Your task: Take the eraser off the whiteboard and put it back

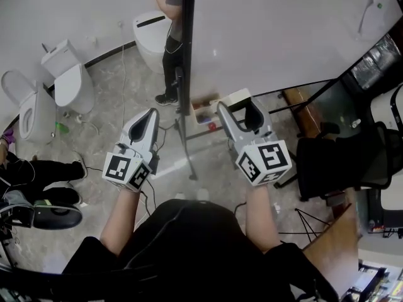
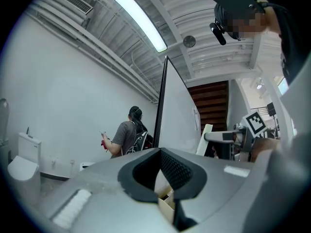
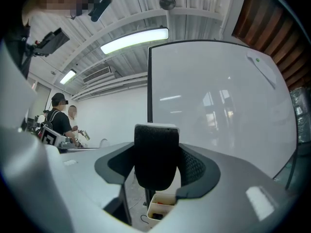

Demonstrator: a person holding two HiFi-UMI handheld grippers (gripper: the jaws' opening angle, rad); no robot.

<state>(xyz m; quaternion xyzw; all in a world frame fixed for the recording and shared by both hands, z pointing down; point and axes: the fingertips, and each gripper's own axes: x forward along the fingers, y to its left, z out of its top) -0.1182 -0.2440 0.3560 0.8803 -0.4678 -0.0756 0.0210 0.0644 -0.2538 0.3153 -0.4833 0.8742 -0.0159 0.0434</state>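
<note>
At lower left edge of large white whiteboard (image 1: 283, 36) on dark-framed stand: R gripper (image 1: 242, 115) clamped on black felt eraser with white back (image 3: 155, 154). Eraser upright betw. jaws, held clear of board face. R gripper view shows grip plainly, pads pressing both sides; head view gives only a dark shape betw. the fingers.

L gripper (image 1: 150, 119) alongside, just left of board edge. Jaws part open, nothing betw. them; L gripper view confirms, board and tray visible through gap.

Small white tray of markers (image 3: 163, 210) at board foot, seen under jaws in both gripper views.

White ceramic toilets (image 1: 69, 80) on grey stone floor (image 1: 113, 124): several in head view, one at far left of L gripper view. Black chair (image 1: 340, 162) at right, head view only.

Person in grey top (image 2: 127, 137) stands beyond board edge; L gripper view shows upper body, head view mainly legs. Ceiling strip light (image 2: 141, 21) in gripper views only.
</note>
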